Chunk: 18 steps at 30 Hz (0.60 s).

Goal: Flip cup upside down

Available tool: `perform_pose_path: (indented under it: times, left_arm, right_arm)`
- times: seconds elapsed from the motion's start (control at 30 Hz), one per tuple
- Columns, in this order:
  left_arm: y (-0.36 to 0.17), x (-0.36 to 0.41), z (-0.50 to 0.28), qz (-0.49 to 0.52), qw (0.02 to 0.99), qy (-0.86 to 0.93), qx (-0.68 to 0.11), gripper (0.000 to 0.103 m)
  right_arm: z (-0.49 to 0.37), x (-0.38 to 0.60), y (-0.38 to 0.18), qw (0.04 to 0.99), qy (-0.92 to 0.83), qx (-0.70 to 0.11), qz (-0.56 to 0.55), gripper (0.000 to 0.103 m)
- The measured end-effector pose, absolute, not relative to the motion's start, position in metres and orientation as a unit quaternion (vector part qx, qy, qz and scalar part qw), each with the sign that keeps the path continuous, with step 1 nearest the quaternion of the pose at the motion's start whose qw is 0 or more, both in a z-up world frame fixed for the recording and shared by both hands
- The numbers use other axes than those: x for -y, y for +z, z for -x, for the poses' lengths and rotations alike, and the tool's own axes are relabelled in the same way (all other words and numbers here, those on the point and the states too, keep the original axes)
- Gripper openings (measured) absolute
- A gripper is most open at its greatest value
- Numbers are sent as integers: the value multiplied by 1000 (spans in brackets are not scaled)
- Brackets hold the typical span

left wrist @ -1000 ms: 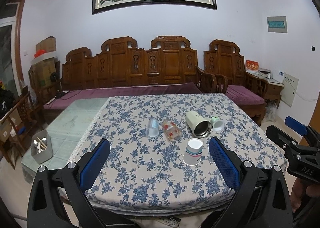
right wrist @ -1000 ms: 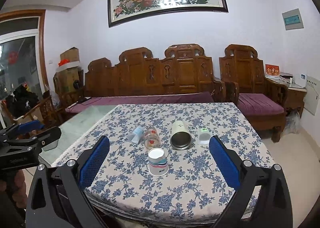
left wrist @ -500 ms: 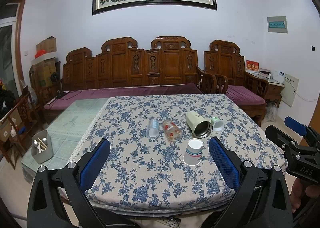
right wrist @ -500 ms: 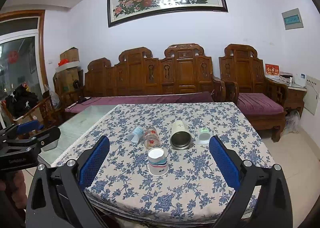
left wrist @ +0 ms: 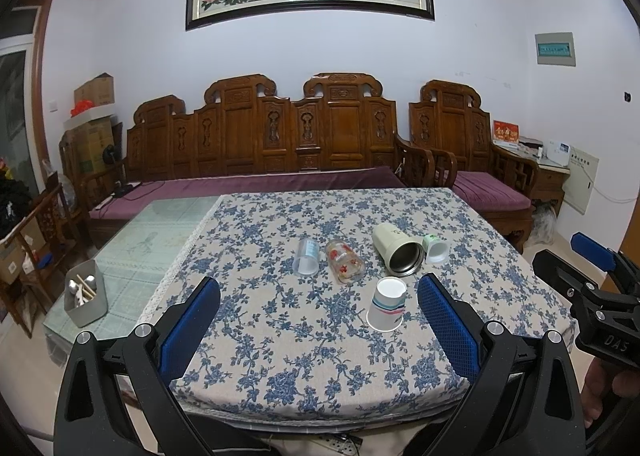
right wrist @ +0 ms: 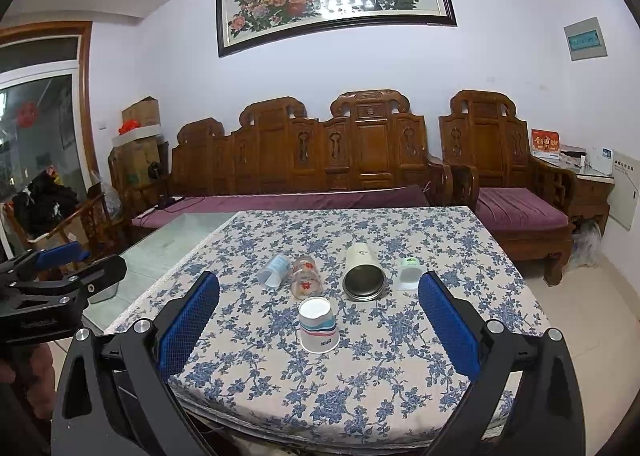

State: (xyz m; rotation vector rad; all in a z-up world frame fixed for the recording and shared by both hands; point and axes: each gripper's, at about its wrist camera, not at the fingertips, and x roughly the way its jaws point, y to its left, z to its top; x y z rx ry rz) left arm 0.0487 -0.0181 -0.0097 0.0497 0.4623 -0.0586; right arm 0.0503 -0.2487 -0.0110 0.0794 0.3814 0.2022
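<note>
Paper cup upside down, mid-frame on desk. Both jaws wide, empty: left gripper, right gripper. Handles cut off at bottom edge.

The paper cup, white with teal, pink and dark bands, stands upside down, wide mouth on the tablecloth, near the table's front edge.

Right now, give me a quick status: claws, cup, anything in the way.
Left claw open, right claw open, both empty, short of the table. White striped paper cup already upside down on the floral tablecloth. Four other cups behind lie on their sides, clear of it.
</note>
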Motion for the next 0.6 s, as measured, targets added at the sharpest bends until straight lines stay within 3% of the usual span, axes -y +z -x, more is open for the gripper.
perform_pose_path:
  times: [0.6]
  left_arm:
    - [-10,19,-48,-24,973,-29,-229,95]
  right_arm:
    - [-49,247,-11,976,101,-189,-40,100]
